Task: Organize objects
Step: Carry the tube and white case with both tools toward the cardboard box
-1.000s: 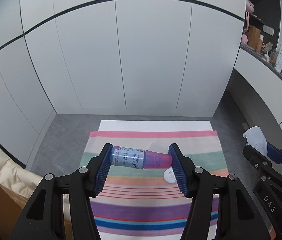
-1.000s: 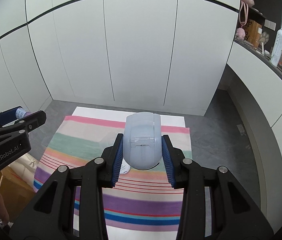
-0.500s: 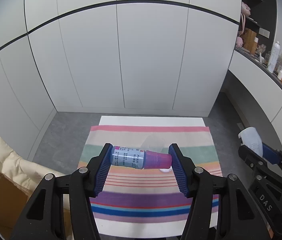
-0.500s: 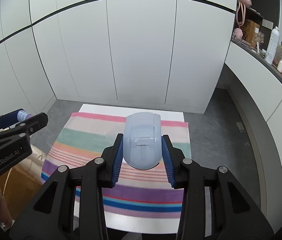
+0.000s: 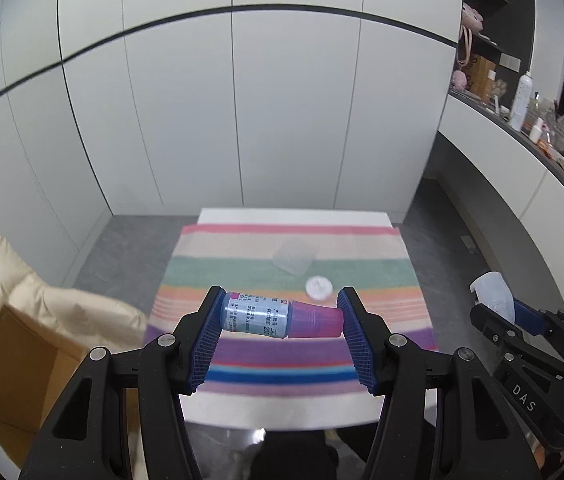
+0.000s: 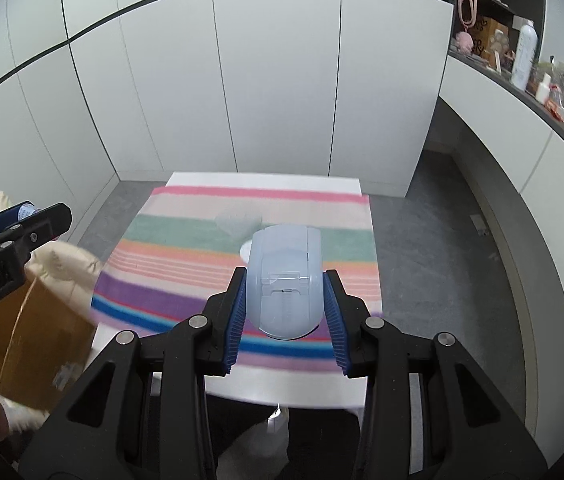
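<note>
My left gripper (image 5: 281, 318) is shut on a small bottle (image 5: 257, 315) with a blue label and a pink-purple cap, held lying sideways above the striped cloth (image 5: 241, 276). My right gripper (image 6: 285, 292) is shut on a pale blue rounded plastic case (image 6: 284, 286), held above the near part of the cloth (image 6: 185, 244). The right gripper also shows at the right of the left wrist view (image 5: 494, 300). A clear plastic cup (image 5: 296, 258) and a white round lid (image 5: 318, 288) lie on the cloth.
The cloth covers a small white table (image 5: 282, 412). A cardboard box (image 5: 13, 368) with cream padding (image 5: 41, 300) stands left of the table. White cabinet doors (image 5: 241, 120) fill the back. A cluttered counter (image 5: 542, 136) runs along the right.
Both grippers have drawn back and up from the table with their objects held. The table looks smaller and farther, and the cardboard box has come more into view.
</note>
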